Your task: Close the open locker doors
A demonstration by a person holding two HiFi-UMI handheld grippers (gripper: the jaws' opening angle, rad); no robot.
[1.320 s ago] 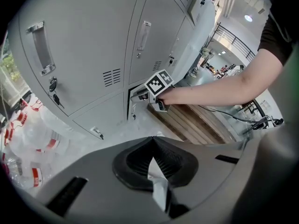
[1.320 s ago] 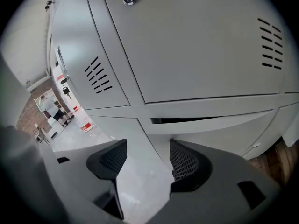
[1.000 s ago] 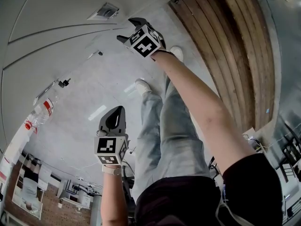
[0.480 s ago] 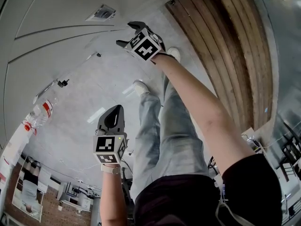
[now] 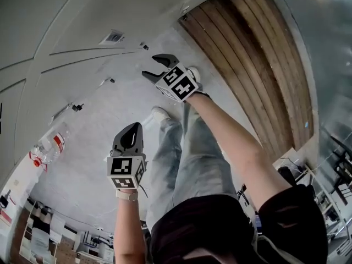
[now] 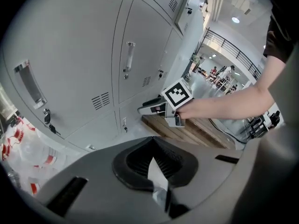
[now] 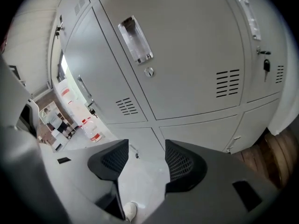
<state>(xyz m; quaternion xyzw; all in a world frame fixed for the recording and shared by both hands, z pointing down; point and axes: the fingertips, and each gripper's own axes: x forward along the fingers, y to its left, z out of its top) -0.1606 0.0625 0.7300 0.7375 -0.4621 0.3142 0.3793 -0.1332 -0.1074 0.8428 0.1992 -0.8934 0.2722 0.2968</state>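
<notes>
Grey metal lockers [image 5: 71,15] upper left, brown wooden plank strip [image 5: 258,54] upper right. Clear plastic bottles [image 5: 49,146] at left edge, beside lockers.

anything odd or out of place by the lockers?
Nothing spilled or damaged. Only oddity: a pack of water bottles lying on the floor beside the lockers; a key hangs in one lock.

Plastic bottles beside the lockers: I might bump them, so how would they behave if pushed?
The plastic bottles look clear and thin-walled, so probably light and easily dented. Being round, they would likely roll or tip if knocked. Whether they are full I cannot tell.
</notes>
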